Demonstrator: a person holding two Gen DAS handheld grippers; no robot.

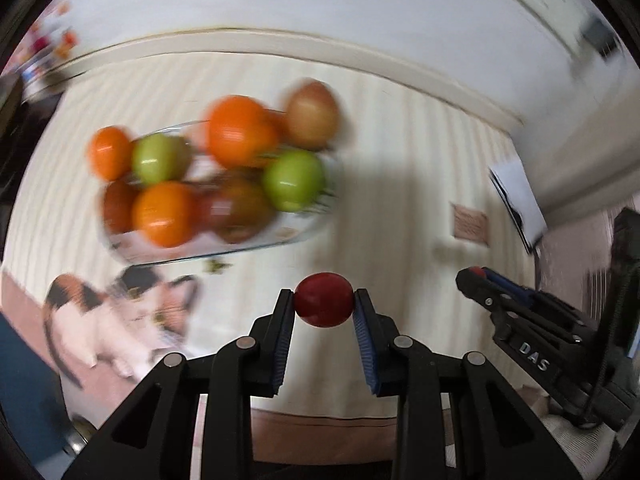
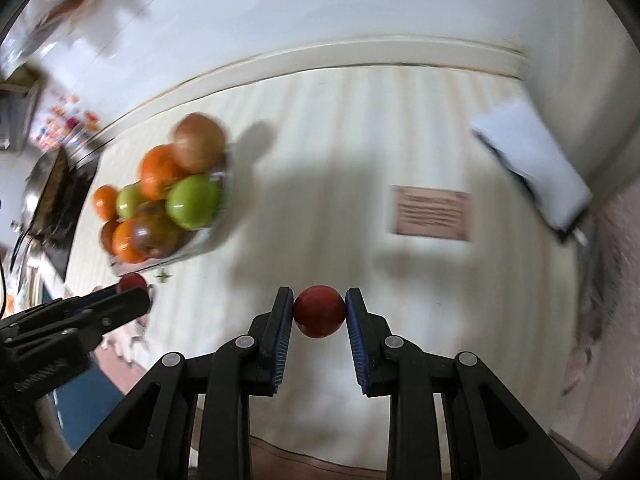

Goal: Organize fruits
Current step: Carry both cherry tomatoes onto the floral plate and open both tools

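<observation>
My left gripper [image 1: 324,300] is shut on a small red fruit [image 1: 324,299] and holds it above the striped tablecloth, near a clear glass bowl [image 1: 296,236]. The bowl is piled with oranges [image 1: 240,136], green apples [image 1: 294,180] and brownish fruit. My right gripper [image 2: 319,312] is shut on a second small red fruit [image 2: 319,311], to the right of the same bowl [image 2: 200,246]. Each gripper shows in the other's view: the right gripper [image 1: 476,276] at the right edge, the left gripper [image 2: 128,286] at the lower left.
A brown card [image 2: 432,212] lies on the cloth to the right of the bowl. A white folded paper [image 2: 532,168] lies at the table's right edge. A cat picture [image 1: 120,320] sits on the near left. A dark tray [image 2: 60,208] lies at the far left.
</observation>
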